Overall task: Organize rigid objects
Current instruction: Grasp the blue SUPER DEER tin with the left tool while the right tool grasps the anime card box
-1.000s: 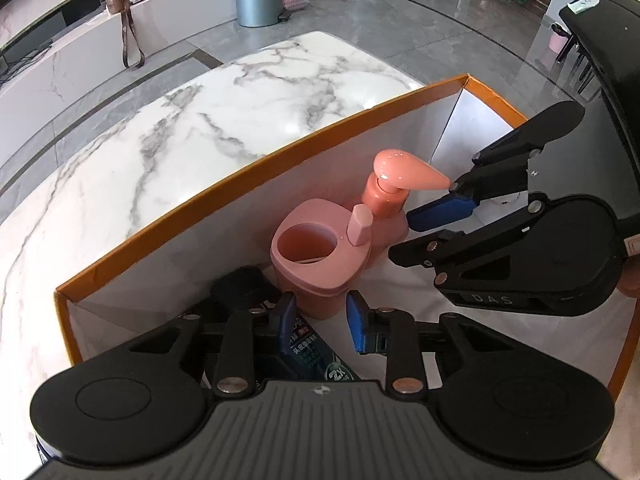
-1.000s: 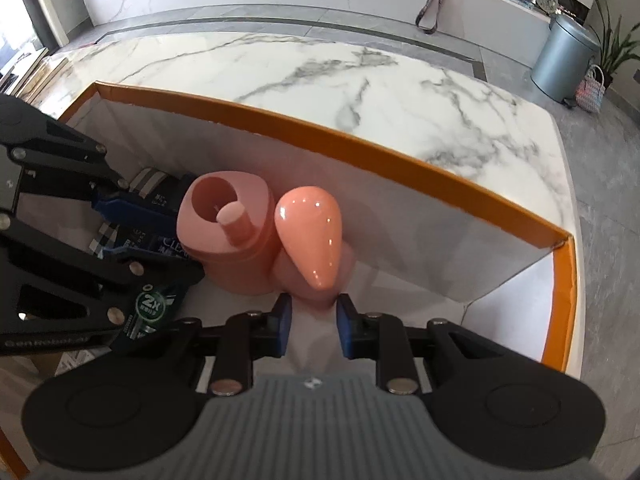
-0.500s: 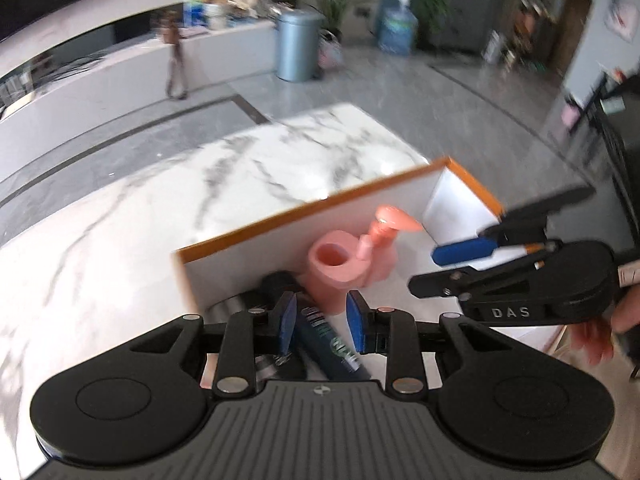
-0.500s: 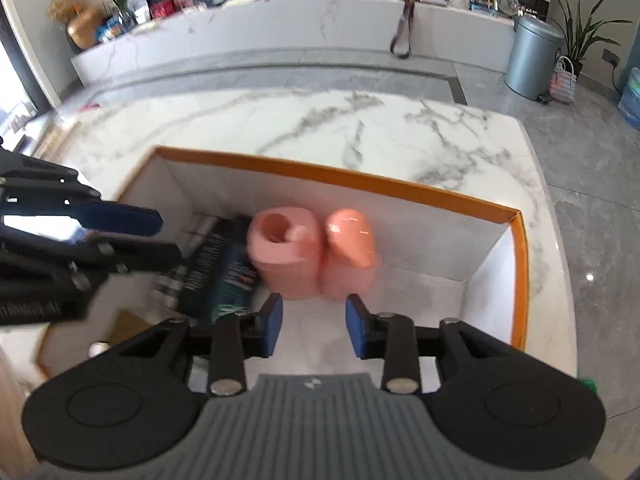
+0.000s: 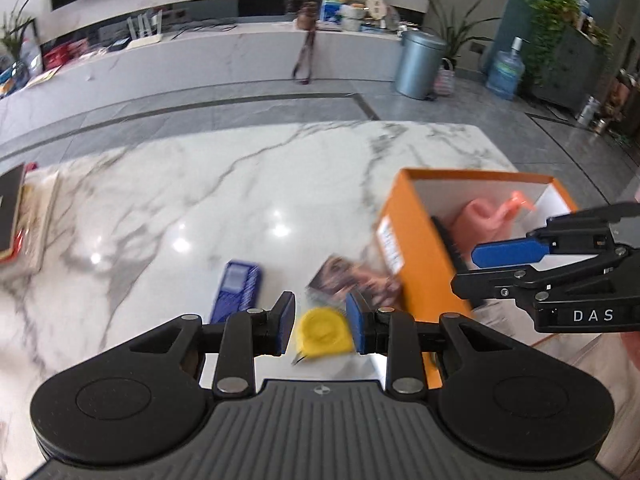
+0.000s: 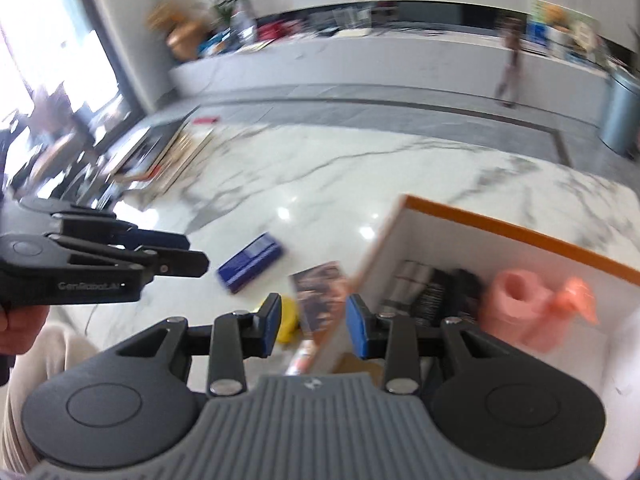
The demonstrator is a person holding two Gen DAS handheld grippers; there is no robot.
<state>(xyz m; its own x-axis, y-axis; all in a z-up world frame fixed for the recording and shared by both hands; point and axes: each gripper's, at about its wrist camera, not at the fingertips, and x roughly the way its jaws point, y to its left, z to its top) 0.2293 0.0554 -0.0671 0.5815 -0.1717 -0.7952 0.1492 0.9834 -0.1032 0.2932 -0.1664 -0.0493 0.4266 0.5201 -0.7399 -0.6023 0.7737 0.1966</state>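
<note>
An orange box point(image 5: 420, 248) with white inner walls point(image 6: 404, 240) stands on the marble table. It holds a pink cup point(image 6: 510, 300), a pink pump bottle point(image 5: 516, 202) and dark packages point(image 6: 432, 296). On the table left of the box lie a blue flat case point(image 5: 236, 286), a brown printed packet point(image 5: 348, 276) and a yellow round object point(image 5: 320, 330). My left gripper point(image 5: 320, 328) is open and empty, above the yellow object. My right gripper point(image 6: 310, 326) is open and empty, over the box's left wall.
The white marble table point(image 5: 200, 200) extends far and left. Books and flat items point(image 5: 20, 216) lie at its left edge. A grey bin point(image 5: 420, 64) and a long counter point(image 5: 200, 60) stand beyond on the floor.
Both grippers have pulled up and back out of the box and swung left. The table and the loose objects left of the box have come into view. Both stay open.
</note>
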